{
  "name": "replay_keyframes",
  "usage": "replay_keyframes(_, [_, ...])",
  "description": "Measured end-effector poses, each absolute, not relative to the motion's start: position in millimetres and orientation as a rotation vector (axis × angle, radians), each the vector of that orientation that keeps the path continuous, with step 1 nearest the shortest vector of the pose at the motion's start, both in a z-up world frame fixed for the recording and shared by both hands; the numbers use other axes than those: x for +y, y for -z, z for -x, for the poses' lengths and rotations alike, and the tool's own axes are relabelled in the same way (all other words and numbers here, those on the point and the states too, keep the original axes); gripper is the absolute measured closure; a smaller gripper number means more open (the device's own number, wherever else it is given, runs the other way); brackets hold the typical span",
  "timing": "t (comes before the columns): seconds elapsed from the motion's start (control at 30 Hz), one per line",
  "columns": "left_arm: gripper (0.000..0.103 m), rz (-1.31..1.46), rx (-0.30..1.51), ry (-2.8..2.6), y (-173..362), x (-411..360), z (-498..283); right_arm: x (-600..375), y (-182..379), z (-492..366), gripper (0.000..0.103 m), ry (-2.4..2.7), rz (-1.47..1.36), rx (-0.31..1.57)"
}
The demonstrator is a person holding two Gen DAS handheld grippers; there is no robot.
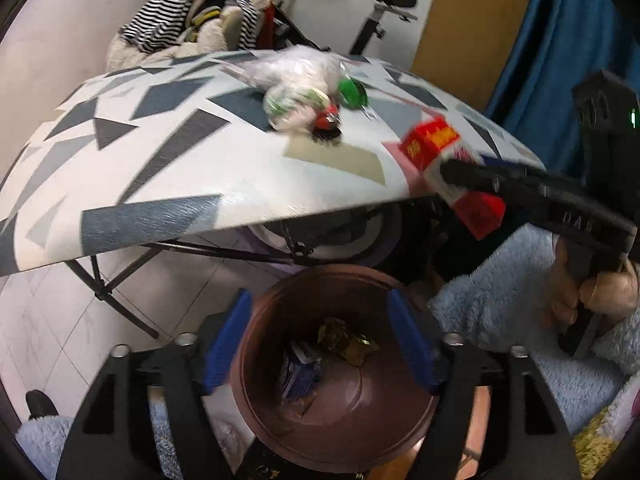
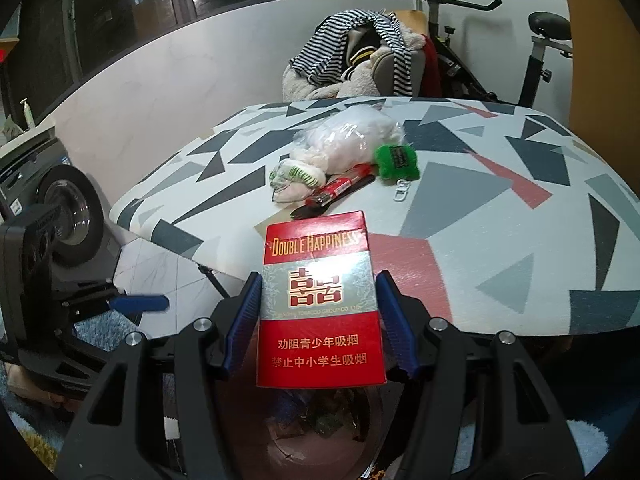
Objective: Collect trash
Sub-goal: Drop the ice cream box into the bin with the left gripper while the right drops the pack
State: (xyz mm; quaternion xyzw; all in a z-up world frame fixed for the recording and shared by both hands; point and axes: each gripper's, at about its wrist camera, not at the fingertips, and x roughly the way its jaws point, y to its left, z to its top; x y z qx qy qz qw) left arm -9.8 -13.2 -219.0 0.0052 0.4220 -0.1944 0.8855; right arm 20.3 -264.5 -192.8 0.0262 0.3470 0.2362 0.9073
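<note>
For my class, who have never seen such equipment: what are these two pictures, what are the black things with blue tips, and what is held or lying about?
A person holds tongs in each hand, each with a camera looking along its blue fingers. One picture is from the left tongs, open above a brown bin holding scraps. The other is from the right tongs, gripping a red cigarette pack. On the patterned table lie a plastic bag, a green keyring toy and a red lighter.

Brown bin (image 1: 340, 364) mouth lies open; table (image 1: 200, 184) edge overhangs behind.
</note>
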Motion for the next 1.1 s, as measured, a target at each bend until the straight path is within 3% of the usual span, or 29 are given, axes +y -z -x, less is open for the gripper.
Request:
replay_keyframes(0.13, [0.008,0.057,0.829,0.359,210,2,10,-256,196,-18,0.044,-0.518,-0.025,0.733])
replay_keyframes(0.2, [0.006,0.089,0.809,0.333,206,11,10,-252,198,-17,0.044,-0.53,-0.005,0.741])
replay_keyframes(1.0, [0.006,0.153,0.775,0.198,201,37,9,-224,219,-16,0.043,-0.572,0.09,0.828])
replay_keyframes(1.03, [0.006,0.153,0.774,0.197,201,37,9,-224,220,-17,0.037,-0.576,0.089,0.834])
replay_keyframes(1.07, [0.006,0.153,0.773,0.195,201,37,9,-224,220,-17,0.022,-0.573,0.088,0.833])
replay_keyframes(1.1, [0.006,0.154,0.771,0.195,201,37,9,-224,219,-16,0.017,-0.569,0.087,0.829])
